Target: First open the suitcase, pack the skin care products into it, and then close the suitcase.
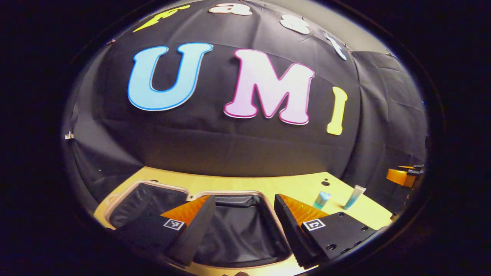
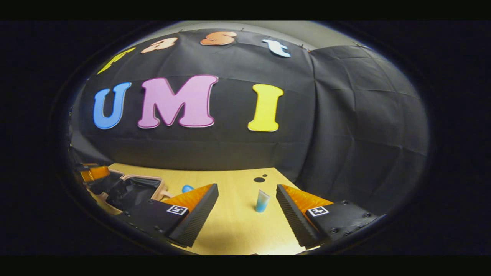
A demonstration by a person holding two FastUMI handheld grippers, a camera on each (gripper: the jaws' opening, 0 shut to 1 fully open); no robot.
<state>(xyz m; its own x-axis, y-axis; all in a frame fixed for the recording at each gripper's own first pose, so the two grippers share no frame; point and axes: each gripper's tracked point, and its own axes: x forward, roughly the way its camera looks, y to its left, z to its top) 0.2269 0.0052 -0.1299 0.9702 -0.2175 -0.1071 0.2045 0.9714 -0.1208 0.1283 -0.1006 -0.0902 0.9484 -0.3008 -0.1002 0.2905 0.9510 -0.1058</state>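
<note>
The suitcase [image 1: 153, 186] lies open and flat on the wooden table, both halves lined in black with a pale rim. My left gripper [image 1: 243, 197] hovers open above its right half, nothing between the fingers. To the right of the case stand a small blue bottle [image 1: 321, 199] and a blue-tinted tube [image 1: 355, 196]. In the right gripper view my right gripper [image 2: 247, 186] is open over bare table, with the tube [image 2: 262, 201] standing a little ahead between its fingers, untouched. The blue bottle [image 2: 187, 188] peeks out behind the left finger, and the suitcase [image 2: 134, 189] lies at the left.
The wooden table [image 2: 230, 226] ends at the black cloth wall behind and to the right. Small dark holes [image 2: 259, 179] mark the tabletop near the back. The other gripper [image 1: 402, 176] shows at the far right edge of the left gripper view.
</note>
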